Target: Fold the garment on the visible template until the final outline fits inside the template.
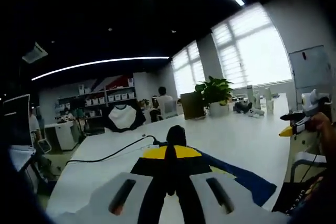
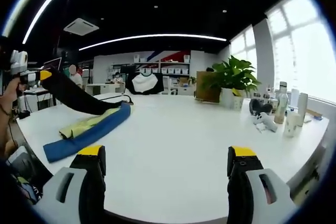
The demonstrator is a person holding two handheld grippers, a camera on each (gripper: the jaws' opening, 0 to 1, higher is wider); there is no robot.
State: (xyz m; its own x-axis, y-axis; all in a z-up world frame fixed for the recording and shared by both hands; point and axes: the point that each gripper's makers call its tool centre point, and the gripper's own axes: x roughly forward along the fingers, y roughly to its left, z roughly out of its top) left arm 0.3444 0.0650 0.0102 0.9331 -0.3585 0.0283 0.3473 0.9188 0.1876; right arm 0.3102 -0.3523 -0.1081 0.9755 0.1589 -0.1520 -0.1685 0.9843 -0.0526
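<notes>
The garment (image 2: 86, 132) is a blue, black and yellow-green piece lying bunched in a long strip on the left of the white table (image 2: 178, 129). Its black part (image 2: 73, 96) rises off the table to my left gripper (image 2: 37, 75), held by a hand at the far left of the right gripper view. In the left gripper view my left gripper (image 1: 170, 153) is shut on that black cloth, with the blue part (image 1: 247, 179) trailing to the right. My right gripper (image 2: 166, 151) stands open over bare table, nothing between its fingers; it also appears at the right edge of the left gripper view (image 1: 296, 124).
A potted plant (image 2: 233, 80), bottles (image 2: 289, 108) and a dark headset-like object (image 2: 260, 109) stand at the table's far right. A black cable (image 1: 105, 156) runs across the table. A black-and-white shirt (image 2: 144, 83) hangs at the back, where a person (image 1: 165, 103) sits.
</notes>
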